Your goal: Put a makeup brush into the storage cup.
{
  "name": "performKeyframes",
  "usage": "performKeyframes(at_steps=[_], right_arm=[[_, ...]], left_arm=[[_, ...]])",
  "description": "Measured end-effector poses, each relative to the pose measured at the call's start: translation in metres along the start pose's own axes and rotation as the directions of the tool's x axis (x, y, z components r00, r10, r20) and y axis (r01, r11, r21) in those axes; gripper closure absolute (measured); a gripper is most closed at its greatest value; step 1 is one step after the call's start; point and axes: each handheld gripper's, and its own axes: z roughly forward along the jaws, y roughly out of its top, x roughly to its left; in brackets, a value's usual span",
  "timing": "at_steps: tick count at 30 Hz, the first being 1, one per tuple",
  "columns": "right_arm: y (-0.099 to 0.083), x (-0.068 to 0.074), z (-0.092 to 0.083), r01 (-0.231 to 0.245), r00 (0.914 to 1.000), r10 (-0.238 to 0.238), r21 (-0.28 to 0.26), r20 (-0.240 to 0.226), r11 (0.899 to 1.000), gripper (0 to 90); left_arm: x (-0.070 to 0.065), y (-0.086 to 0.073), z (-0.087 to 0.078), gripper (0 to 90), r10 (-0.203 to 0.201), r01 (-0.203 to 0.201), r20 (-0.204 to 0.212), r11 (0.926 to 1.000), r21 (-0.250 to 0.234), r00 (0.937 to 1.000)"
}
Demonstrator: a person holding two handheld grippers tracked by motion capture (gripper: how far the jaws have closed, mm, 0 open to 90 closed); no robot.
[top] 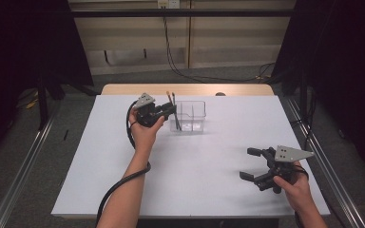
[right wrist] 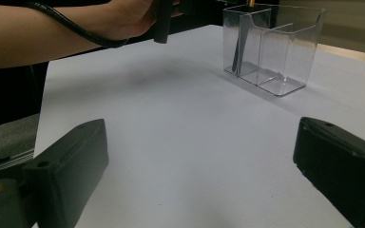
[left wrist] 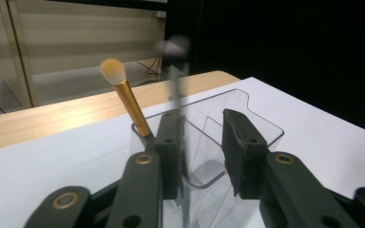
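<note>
Left gripper (left wrist: 202,152) fingers (left wrist: 240,142), blurred dark brush (left wrist: 175,71)

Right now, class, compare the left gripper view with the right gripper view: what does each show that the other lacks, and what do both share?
The left gripper view alone shows a gold-handled brush with its pale bristle tip, standing in the clear organiser, and a blurred dark brush between the left gripper's parted jaws. The right gripper view alone shows a forearm with a cable, and the right gripper's wide-open jaws over bare table. Both share the organiser and the white table.
</note>
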Motion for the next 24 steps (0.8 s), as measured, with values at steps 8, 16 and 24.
performKeyframes(at_steps=[8, 16, 24], right_arm=[[0.000, 0.000, 0.001, 0.003, 1.0000, -0.003, 0.002, -0.003, 1.000, 4.1], [0.000, 0.001, 0.001, 0.003, 1.0000, -0.003, 0.004, 0.004, 1.000, 4.1], [0.000, 0.002, 0.002, 0.004, 1.0000, -0.004, 0.004, 0.009, 1.000, 3.9]], left_arm=[[-0.001, 0.002, -0.003, 55.2, -0.005, 0.005, 0.017, 1.0000, -0.004, 0.9998], [-0.002, 0.001, -0.007, 43.9, 0.010, -0.010, 0.019, 1.0000, 0.000, 0.9998], [-0.003, 0.000, -0.013, 35.4, 0.012, -0.011, 0.020, 0.9999, -0.009, 0.9997]])
